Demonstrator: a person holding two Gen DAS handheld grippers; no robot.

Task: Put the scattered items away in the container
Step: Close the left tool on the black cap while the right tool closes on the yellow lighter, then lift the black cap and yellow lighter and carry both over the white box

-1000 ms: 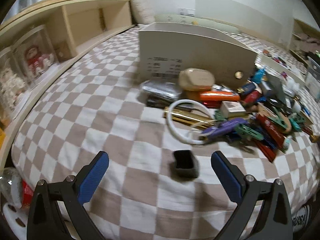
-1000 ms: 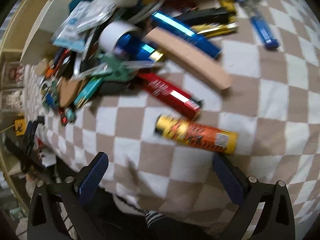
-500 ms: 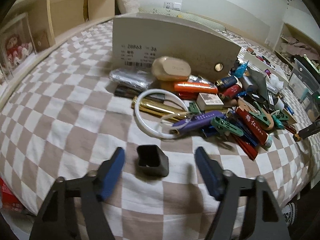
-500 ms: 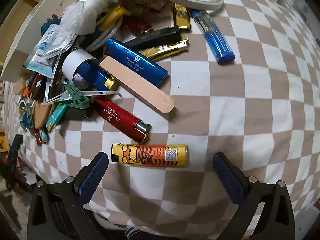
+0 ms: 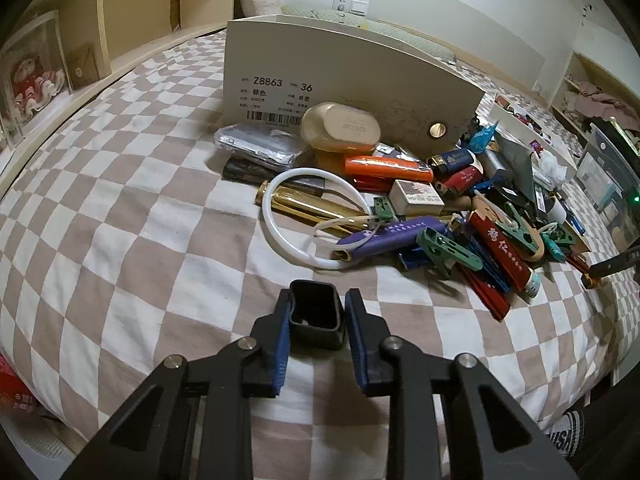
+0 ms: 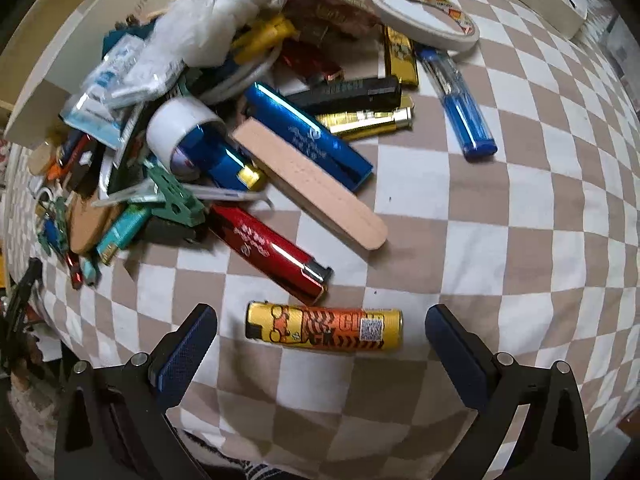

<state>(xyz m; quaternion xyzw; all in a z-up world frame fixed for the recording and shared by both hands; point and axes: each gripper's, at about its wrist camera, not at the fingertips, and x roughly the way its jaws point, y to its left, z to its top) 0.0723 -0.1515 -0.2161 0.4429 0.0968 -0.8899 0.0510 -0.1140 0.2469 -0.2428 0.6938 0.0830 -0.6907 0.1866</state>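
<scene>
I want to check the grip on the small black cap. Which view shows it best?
The left wrist view: the black cap sits close up between the left hand-held gripper's blue pads, which have just closed onto its sides. The right wrist view does not show the cap, only a yellow lighter between open jaws.

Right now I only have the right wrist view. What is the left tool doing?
Observer: The left tool has just closed its jaws on a small black cap, with the pads pressing both sides.
Operator: Anything crowding it?
Observer: No. The nearest item, a white ring, lies beyond the cap and apart from it.
Operator: Where's the container from there?
Observer: The white shoebox stands upright behind the pile, its printed label facing the left tool.
</scene>
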